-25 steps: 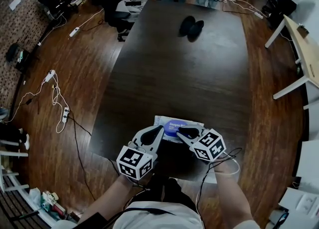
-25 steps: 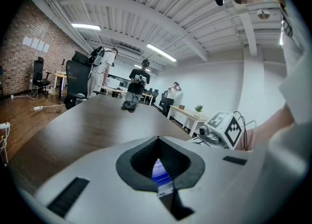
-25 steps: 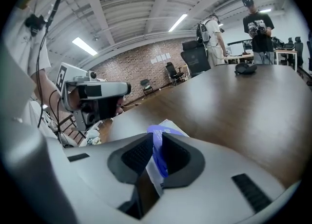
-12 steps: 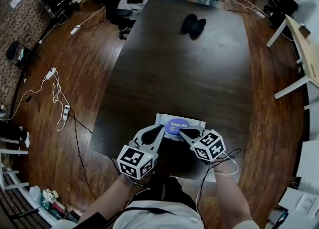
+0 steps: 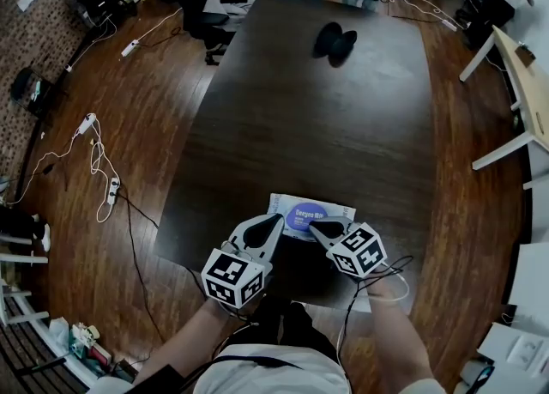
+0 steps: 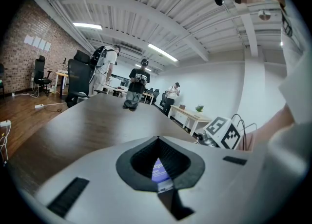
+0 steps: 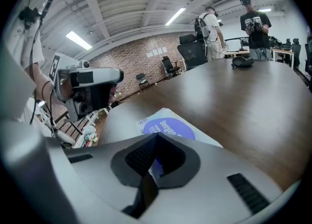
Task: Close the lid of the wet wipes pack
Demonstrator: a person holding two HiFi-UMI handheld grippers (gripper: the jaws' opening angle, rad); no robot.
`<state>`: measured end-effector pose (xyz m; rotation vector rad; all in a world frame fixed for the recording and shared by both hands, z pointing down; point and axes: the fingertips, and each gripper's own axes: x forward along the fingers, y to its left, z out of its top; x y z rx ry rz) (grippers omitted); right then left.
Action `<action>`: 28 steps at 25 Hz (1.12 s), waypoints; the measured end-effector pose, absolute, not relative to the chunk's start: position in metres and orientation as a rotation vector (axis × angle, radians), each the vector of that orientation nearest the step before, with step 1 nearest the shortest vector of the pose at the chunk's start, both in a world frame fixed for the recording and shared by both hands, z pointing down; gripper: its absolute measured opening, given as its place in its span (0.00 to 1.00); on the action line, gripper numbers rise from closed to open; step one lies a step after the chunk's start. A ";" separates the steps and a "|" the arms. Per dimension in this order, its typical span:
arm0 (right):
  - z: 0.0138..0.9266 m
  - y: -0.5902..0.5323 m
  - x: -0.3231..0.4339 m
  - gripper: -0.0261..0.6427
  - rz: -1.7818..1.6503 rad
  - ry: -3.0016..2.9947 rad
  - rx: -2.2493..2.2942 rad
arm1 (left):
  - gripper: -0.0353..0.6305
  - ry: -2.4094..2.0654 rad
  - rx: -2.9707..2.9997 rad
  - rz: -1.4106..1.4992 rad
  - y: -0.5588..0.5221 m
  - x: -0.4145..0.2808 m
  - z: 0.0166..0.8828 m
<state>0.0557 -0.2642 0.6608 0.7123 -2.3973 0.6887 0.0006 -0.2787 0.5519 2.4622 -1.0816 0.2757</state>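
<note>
The wet wipes pack (image 5: 302,210) lies flat near the front edge of the dark table (image 5: 300,109); it is white with a purple oval lid label on top. My left gripper (image 5: 274,222) is at the pack's near left corner, jaws shut, and the pack (image 6: 158,169) shows through the gap in its pads. My right gripper (image 5: 316,227) is over the pack's near edge, just right of the left one, jaws shut with nothing between them. Just ahead of its tips (image 7: 157,135) lies the purple label (image 7: 170,126), flat on the pack. Whether either tip touches the pack is unclear.
A black object (image 5: 331,43) sits at the table's far end. Office chairs (image 5: 202,15) and standing people (image 6: 139,81) are beyond it. Cables and a power strip (image 5: 94,169) lie on the wooden floor to the left. A white table (image 5: 523,83) stands at the right.
The right gripper's jaws have come together over the pack's near edge. The left gripper and the pack have stayed where they were.
</note>
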 end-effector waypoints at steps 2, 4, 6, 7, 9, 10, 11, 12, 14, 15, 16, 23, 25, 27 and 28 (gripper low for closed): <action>0.664 -0.263 0.056 0.05 0.677 -2.383 0.703 | 0.05 -1.080 2.463 0.276 -0.278 0.001 0.552; 0.666 -0.262 0.056 0.05 0.671 -2.369 0.700 | 0.05 -1.075 2.465 0.276 -0.277 0.002 0.552; 0.668 -0.262 0.055 0.05 0.665 -2.355 0.699 | 0.05 -1.072 2.466 0.274 -0.276 0.001 0.551; 0.669 -0.262 0.055 0.05 0.661 -2.347 0.699 | 0.05 -1.072 2.467 0.273 -0.276 0.000 0.551; 0.671 -0.262 0.054 0.05 0.654 -2.332 0.700 | 0.05 -1.074 2.468 0.272 -0.276 -0.002 0.551; 0.673 -0.262 0.054 0.05 0.651 -2.324 0.701 | 0.05 -1.074 2.468 0.272 -0.276 -0.003 0.550; 0.674 -0.262 0.054 0.05 0.648 -2.316 0.702 | 0.05 -1.075 2.468 0.272 -0.276 -0.004 0.550; 0.675 -0.262 0.054 0.05 0.647 -2.309 0.703 | 0.05 -1.075 2.468 0.272 -0.276 -0.005 0.550; 0.677 -0.262 0.054 0.05 0.647 -2.298 0.706 | 0.05 -1.075 2.469 0.270 -0.275 -0.006 0.550; 0.678 -0.262 0.054 0.05 0.646 -2.294 0.707 | 0.05 -1.075 2.469 0.269 -0.274 -0.007 0.550; 0.679 -0.262 0.054 0.05 0.645 -2.291 0.708 | 0.05 -1.074 2.470 0.268 -0.274 -0.007 0.549; 0.680 -0.263 0.053 0.05 0.636 -2.253 0.719 | 0.05 -1.066 2.477 0.261 -0.268 -0.011 0.546; 0.680 -0.264 0.052 0.05 0.630 -2.245 0.728 | 0.05 -1.064 2.479 0.258 -0.267 -0.012 0.544; 0.677 -0.264 0.052 0.05 0.602 -2.242 0.740 | 0.05 -1.059 2.484 0.254 -0.266 -0.011 0.541; 0.673 -0.264 0.053 0.05 0.584 -2.250 0.753 | 0.05 -1.056 2.489 0.252 -0.265 -0.010 0.540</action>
